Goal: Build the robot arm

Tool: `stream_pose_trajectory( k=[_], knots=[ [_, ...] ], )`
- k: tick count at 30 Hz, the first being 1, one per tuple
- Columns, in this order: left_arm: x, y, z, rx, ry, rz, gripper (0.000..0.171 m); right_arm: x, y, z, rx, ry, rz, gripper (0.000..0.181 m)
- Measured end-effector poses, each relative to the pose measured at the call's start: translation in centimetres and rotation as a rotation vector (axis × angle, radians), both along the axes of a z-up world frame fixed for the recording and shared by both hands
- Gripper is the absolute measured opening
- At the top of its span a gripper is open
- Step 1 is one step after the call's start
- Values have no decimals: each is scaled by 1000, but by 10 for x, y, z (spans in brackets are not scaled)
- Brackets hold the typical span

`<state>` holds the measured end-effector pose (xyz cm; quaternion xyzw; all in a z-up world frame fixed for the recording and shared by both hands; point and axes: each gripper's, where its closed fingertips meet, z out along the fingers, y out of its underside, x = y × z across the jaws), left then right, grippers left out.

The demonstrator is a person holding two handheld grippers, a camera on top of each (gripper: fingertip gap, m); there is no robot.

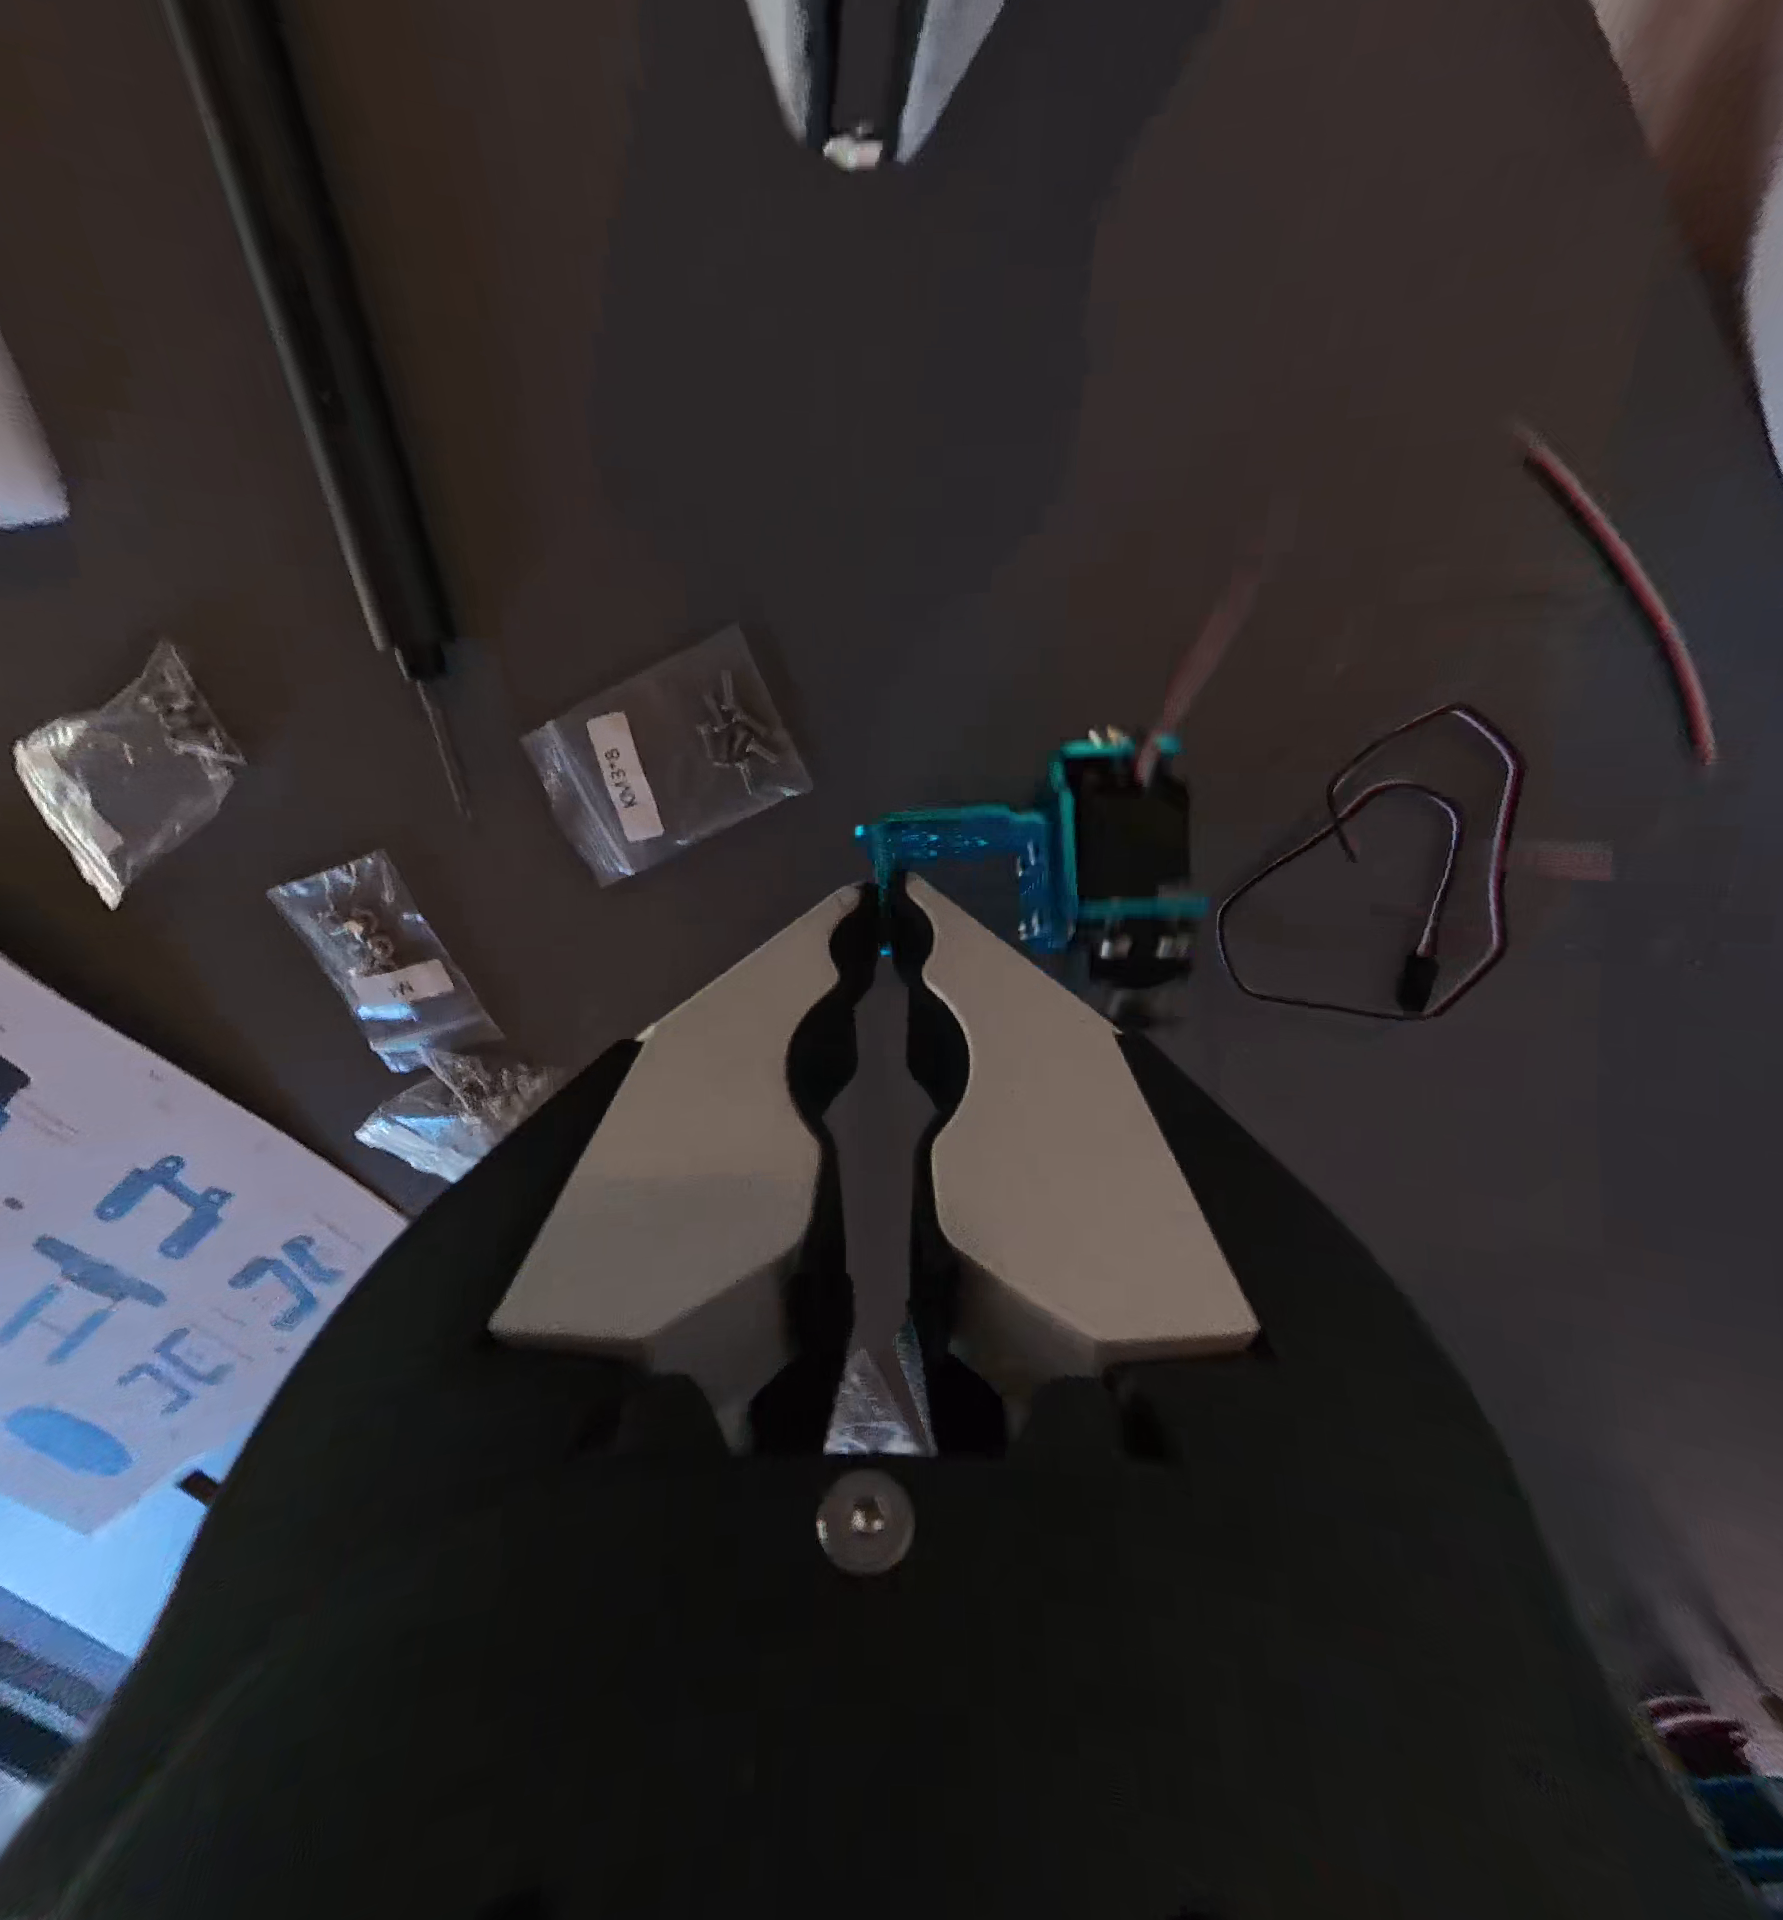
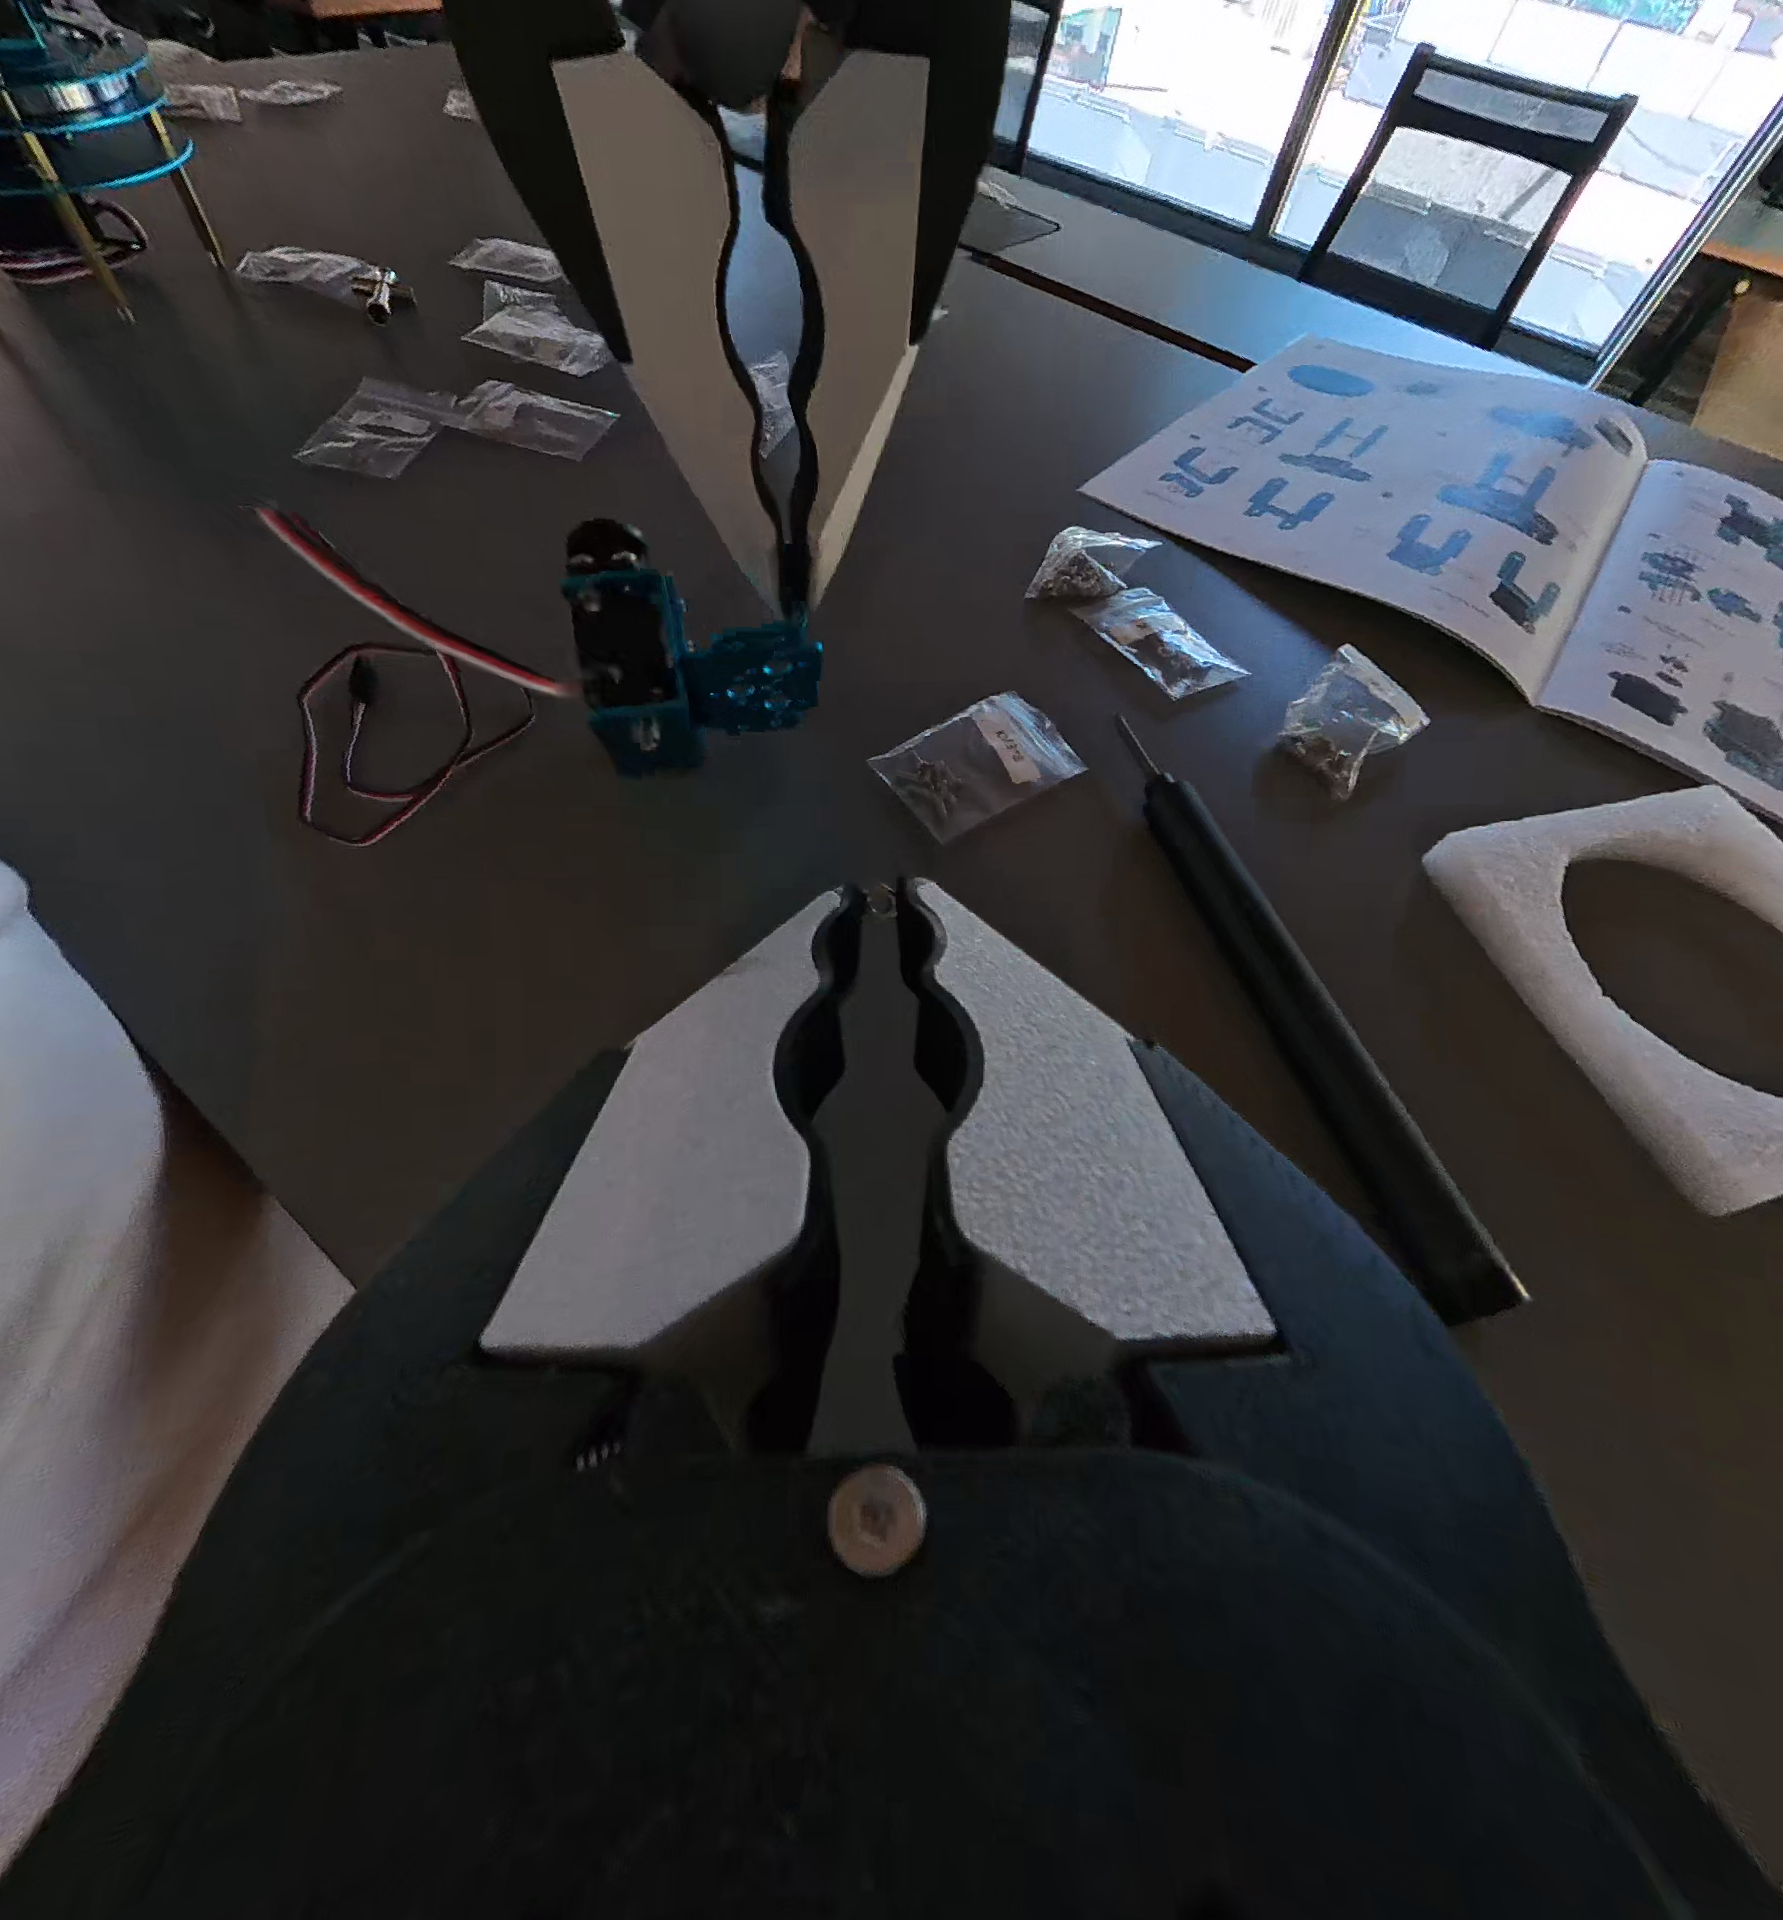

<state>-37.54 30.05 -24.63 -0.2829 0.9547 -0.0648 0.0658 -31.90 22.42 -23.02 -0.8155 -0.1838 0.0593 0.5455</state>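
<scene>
The blue bracket [image 1: 970, 847] with its black servo [image 1: 1126, 847] stands on the dark surface [image 1: 970, 416], its long axis running left to right in the left wrist view, the flat blue plate toward the left hand-held gripper [image 1: 882, 899] and the servo on the far side. A red-white lead [image 2: 399, 603] leaves the servo.

The left hand-held gripper is clenched on the bracket's plate edge, tips pinching it; in the right wrist view it [image 2: 795, 597] comes down from above onto the bracket [image 2: 752, 686].

The right hand-held gripper [image 2: 879, 896] is nearly closed, with a tiny metal piece, perhaps a screw [image 2: 880, 906], between its tips; whether it is truly gripped cannot be told. It sits near the bracket, apart from it.

Around lie a looped wire [image 1: 1386, 883], a labelled bag [image 1: 663, 764] of screws, other small bags [image 1: 128, 769], a black screwdriver [image 2: 1313, 1039], an open booklet [image 2: 1489, 540] and a white foam frame [image 2: 1614, 997].
</scene>
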Motion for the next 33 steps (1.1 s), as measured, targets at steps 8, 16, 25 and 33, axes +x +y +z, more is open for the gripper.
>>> stream_pose_trajectory(
  k=[8, 16, 25, 33],
  knots=[
    [-16, 35, 16, -117, -527, 528, 1, -2, 11, 0, 14, -17, 30, 7],
    [-92, 56, 3, -76, -917, 1062, 1, -31, 35, 30, 42, -54, 162, 7],
    [-125, 42, -13, -41, -973, 1300, 2, -108, 46, 24, -14, -98, 415, 7],
    [-129, 4, -33, -166, -793, 1320, 11, -145, 51, -8, -117, -63, 446, 7]
  ],
)
